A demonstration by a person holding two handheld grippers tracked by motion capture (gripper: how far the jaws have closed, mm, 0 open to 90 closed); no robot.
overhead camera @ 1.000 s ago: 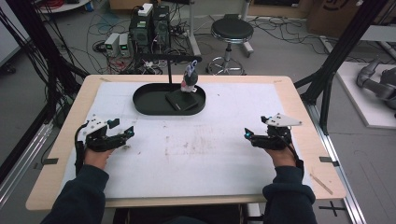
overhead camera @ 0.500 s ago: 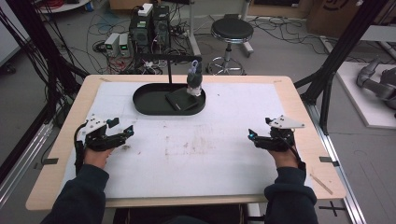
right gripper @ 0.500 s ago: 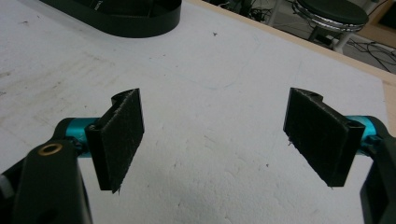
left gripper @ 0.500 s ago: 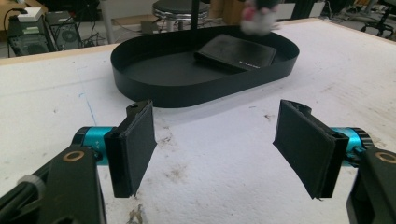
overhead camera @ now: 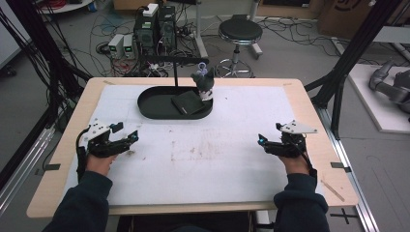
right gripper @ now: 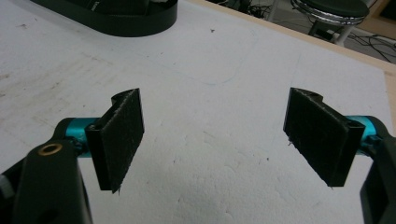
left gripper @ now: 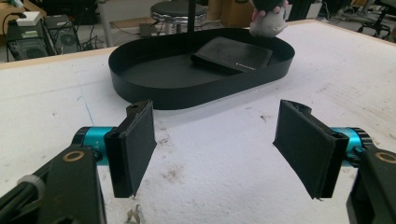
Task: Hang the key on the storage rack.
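Observation:
A black oval tray (overhead camera: 154, 107) stands at the far middle of the table, and a flat black wallet-like pad (overhead camera: 188, 103) lies in its right half. A small grey-and-white toy figure (overhead camera: 205, 82) hangs over the tray's far right rim, below a black stand (overhead camera: 175, 72). My left gripper (overhead camera: 126, 134) rests open near the left edge, empty, pointing at the tray (left gripper: 140, 93). The pad (left gripper: 233, 53) and the toy (left gripper: 268, 21) lie beyond its wide-apart jaws (left gripper: 222, 144). My right gripper (overhead camera: 267, 137) is open and empty at the right; its jaws (right gripper: 219, 135) frame bare table.
A white sheet (overhead camera: 232, 145) with brown stains covers the wooden table (overhead camera: 309, 111). The tray's end (right gripper: 135, 21) shows far off in the right gripper view. Beyond the far edge are a stool (overhead camera: 240, 34), computers (overhead camera: 154, 24) and cables.
The hanging toy has swung a little to the right over the tray. My right gripper has shifted slightly toward the person. The left gripper has stayed put.

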